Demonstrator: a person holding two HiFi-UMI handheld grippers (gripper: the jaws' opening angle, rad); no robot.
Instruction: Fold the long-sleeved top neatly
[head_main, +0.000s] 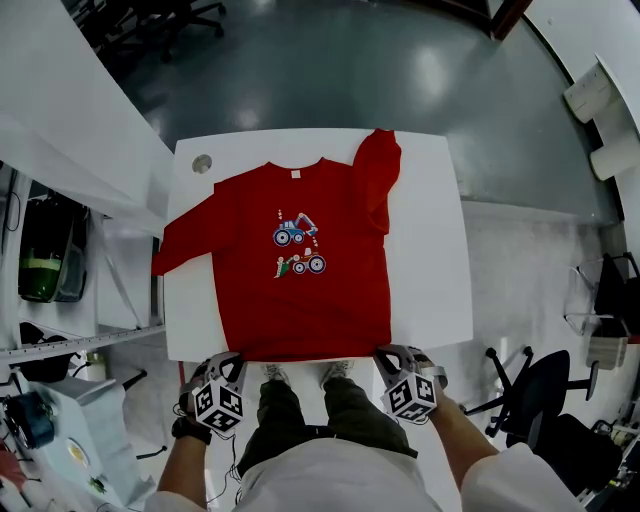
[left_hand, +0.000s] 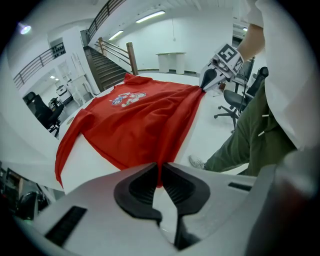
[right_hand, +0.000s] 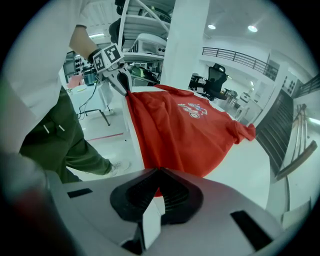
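Evidently the fold was only starting: left gripper and right gripper each clamped a hem corner of the red top; next called for lifting both evenly.

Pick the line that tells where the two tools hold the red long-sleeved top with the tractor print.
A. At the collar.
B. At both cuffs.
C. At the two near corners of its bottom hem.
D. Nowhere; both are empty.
C: the left tool and the right tool are each shut on a hem corner of the red long-sleeved top at the near edge of the white table.
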